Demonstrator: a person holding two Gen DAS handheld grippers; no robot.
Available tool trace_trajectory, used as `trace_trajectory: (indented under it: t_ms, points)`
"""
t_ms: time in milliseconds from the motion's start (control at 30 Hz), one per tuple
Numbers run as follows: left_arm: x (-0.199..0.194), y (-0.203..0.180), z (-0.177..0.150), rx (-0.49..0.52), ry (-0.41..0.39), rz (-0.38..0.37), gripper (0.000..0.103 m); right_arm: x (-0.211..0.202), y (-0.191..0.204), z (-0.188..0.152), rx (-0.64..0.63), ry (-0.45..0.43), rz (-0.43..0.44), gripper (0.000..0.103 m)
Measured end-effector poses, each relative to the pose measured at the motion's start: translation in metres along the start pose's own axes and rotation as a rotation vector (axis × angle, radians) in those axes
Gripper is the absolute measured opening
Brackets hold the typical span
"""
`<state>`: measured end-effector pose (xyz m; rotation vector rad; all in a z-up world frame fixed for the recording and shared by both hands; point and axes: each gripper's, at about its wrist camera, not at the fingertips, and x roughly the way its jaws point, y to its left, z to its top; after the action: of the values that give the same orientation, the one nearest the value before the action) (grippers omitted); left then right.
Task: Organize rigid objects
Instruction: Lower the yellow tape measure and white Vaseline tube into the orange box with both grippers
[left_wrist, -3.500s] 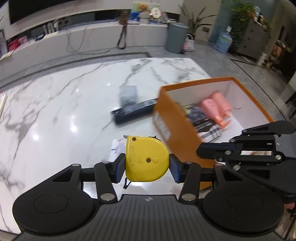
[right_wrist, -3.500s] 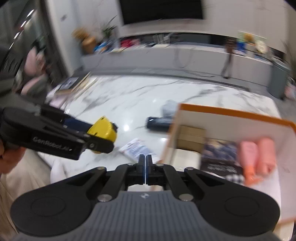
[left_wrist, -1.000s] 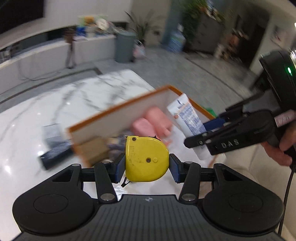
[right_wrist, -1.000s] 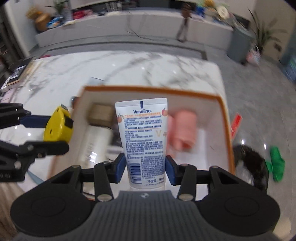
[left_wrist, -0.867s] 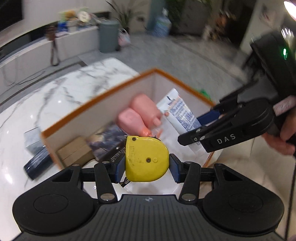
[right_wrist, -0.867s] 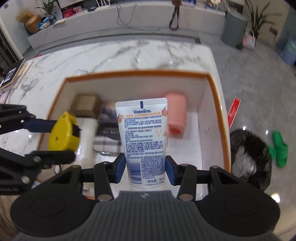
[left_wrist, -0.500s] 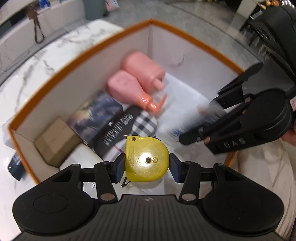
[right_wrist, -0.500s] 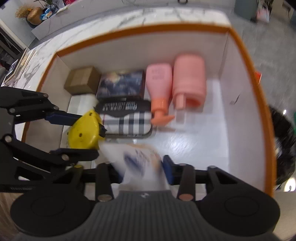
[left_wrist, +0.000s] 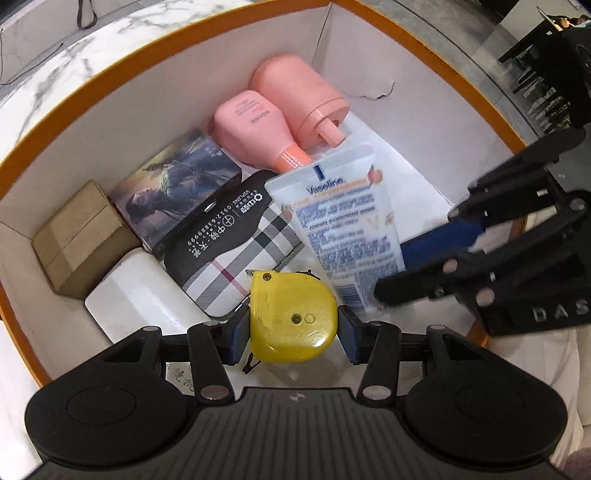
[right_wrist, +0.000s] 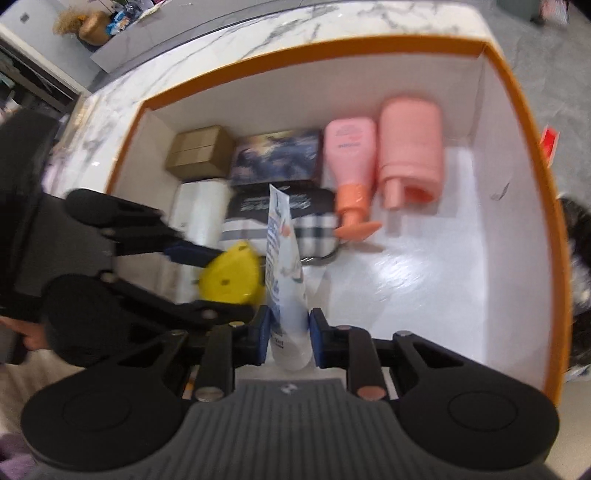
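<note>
Moved: both grippers have dropped from above the surface into the orange box (left_wrist: 436, 59).
Right gripper (right_wrist: 289, 338): jaws closing on the Vaseline tube (left_wrist: 343, 221), long axis pointing away.
Left gripper (left_wrist: 291, 334): clamps yellow tape measure (left_wrist: 291, 317), just left of the tube.

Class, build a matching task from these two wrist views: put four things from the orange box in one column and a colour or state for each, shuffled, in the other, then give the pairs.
Things:
1. tape measure
2. Vaseline tube
3. cardboard box
4. pump bottle

Descriptions:
A. plain brown, in a corner
B. pink, lying on its side
C. yellow, clamped in the left tongs
D. white, between the closing right tongs

Pairs: 1-C, 2-D, 3-A, 4-B
</note>
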<state>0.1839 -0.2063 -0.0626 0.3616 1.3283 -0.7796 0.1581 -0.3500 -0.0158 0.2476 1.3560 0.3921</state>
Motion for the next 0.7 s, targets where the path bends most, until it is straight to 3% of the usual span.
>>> trace_trajectory:
  t_ms: [267,400,700]
  points:
    - [-0.012,0.005,-0.007,-0.029,-0.035,0.012,0.064,0.015,0.001,0.005,0.001,0.006,-0.044,0.021]
    - [-0.025,0.006,-0.014,-0.027,-0.078,-0.002,0.056,0.023,0.0,0.008,-0.006,-0.002,-0.082,0.023]
    - [-0.046,0.01,-0.019,-0.06,-0.173,0.038,0.052,0.034,0.003,0.014,-0.006,0.03,-0.063,0.027]
